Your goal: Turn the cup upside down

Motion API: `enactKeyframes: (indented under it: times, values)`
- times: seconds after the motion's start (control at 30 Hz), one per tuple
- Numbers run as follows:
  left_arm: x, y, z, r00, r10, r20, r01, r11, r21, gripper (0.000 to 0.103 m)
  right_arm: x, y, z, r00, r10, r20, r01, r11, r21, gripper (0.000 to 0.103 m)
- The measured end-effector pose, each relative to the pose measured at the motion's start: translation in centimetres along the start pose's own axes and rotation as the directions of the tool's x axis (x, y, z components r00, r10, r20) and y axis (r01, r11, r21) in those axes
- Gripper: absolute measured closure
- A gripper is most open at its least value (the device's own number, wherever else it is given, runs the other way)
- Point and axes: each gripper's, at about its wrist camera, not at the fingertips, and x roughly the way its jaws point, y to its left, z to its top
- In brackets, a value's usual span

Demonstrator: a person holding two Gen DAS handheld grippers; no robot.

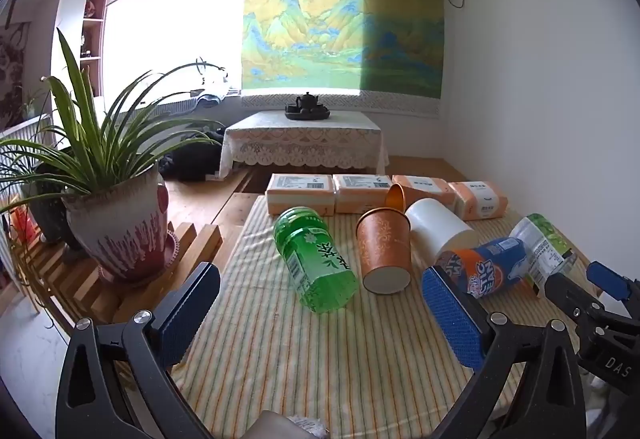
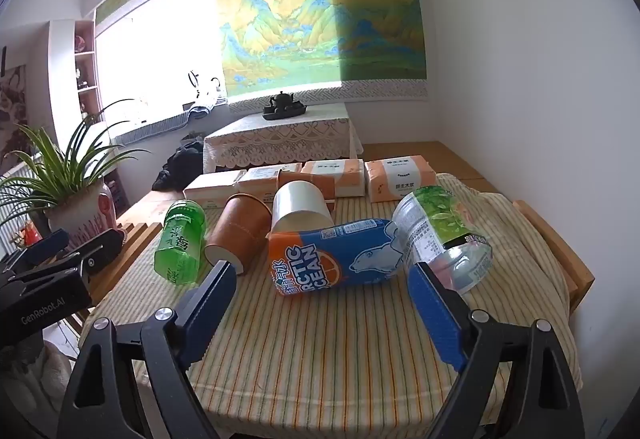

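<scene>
My left gripper [image 1: 320, 299] hangs low over the striped cloth [image 1: 280, 351], its blue pads spread wide with nothing between them. My right gripper [image 2: 320, 295] is released too, jaws parted and empty above the same cloth; from the left wrist view its tip shows at about four o'clock.

Nearest to me on the right wrist view lies an orange and blue drink bottle [image 2: 332, 255] on its side, straight ahead at twelve o'clock between my right fingers. Touching it at two o'clock is a clear bottle with a green label [image 2: 440, 231], also lying flat.

From the left wrist view, a green tea bottle [image 1: 316, 259] lies on its side at twelve o'clock, just past the fingertips. Just beside it at one o'clock is the brown paper cup [image 1: 384, 251], tipped over with its white base facing me and its mouth pointing away. A white cup [image 1: 440, 229] lies on its side touching the brown one at two o'clock, and a smaller orange cup [image 1: 396, 197] rests tilted behind them.

Farther back, four tissue packs [image 1: 360, 193] line the far edge of the cloth. At nine o'clock a potted plant [image 1: 116, 215] stands on a wooden slatted stand. Well beyond, a teapot [image 1: 307, 103] sits on a table draped in lace.
</scene>
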Motion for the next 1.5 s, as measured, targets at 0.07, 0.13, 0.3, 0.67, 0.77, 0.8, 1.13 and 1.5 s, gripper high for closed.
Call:
enactKeyframes:
  times: [0.07, 0.13, 0.3, 0.67, 0.77, 0.8, 1.13, 1.5]
  values:
    - [0.2, 0.1, 0.1, 1.0, -0.004, -0.002, 0.004, 1.0, -0.002, 0.001, 0.0, 0.1, 0.1, 1.0, -0.004, 0.002, 0.004, 1.0, -0.007, 0.018]
    - [0.0, 0.2, 0.6, 1.0, 0.003, 0.017, -0.003, 1.0, -0.002, 0.001, -0.1, 0.1, 0.2, 1.0, -0.005, 0.004, 0.005, 1.0, -0.013, 0.018]
    - [-0.3, 0.6, 1.0, 0.999, 0.008, 0.034, -0.008, 1.0, -0.004, 0.001, -0.1, 0.0, 0.2, 1.0, -0.011, 0.022, 0.011, 1.0, -0.014, 0.018]
    - [-0.3, 0.0, 0.3, 0.999, 0.011, 0.043, -0.012, 1.0, 0.008, 0.001, -0.1, 0.1, 0.1, 1.0, -0.011, 0.009, 0.011, 1.0, -0.012, 0.018]
    - [-0.3, -0.1, 0.2, 0.999, 0.01, 0.039, -0.01, 1.0, 0.007, 0.001, -0.1, 0.1, 0.1, 1.0, -0.011, 0.009, 0.011, 1.0, -0.018, 0.018]
    - [-0.3, 0.0, 0.3, 0.999, 0.008, 0.038, -0.008, 1.0, 0.007, 0.001, -0.1, 0.1, 0.2, 1.0, -0.011, 0.009, 0.011, 1.0, -0.019, 0.018]
    - [-0.5, 0.1, 0.4, 0.999, -0.001, 0.041, 0.001, 1.0, 0.006, 0.001, -0.4, 0.3, 0.4, 1.0, -0.011, 0.018, 0.011, 1.0, -0.025, 0.018]
    - [-0.3, 0.1, 0.4, 0.999, -0.007, 0.032, 0.007, 1.0, 0.004, 0.001, 0.1, 0.1, 0.8, 1.0, 0.003, 0.004, -0.003, 0.999, -0.046, 0.018]
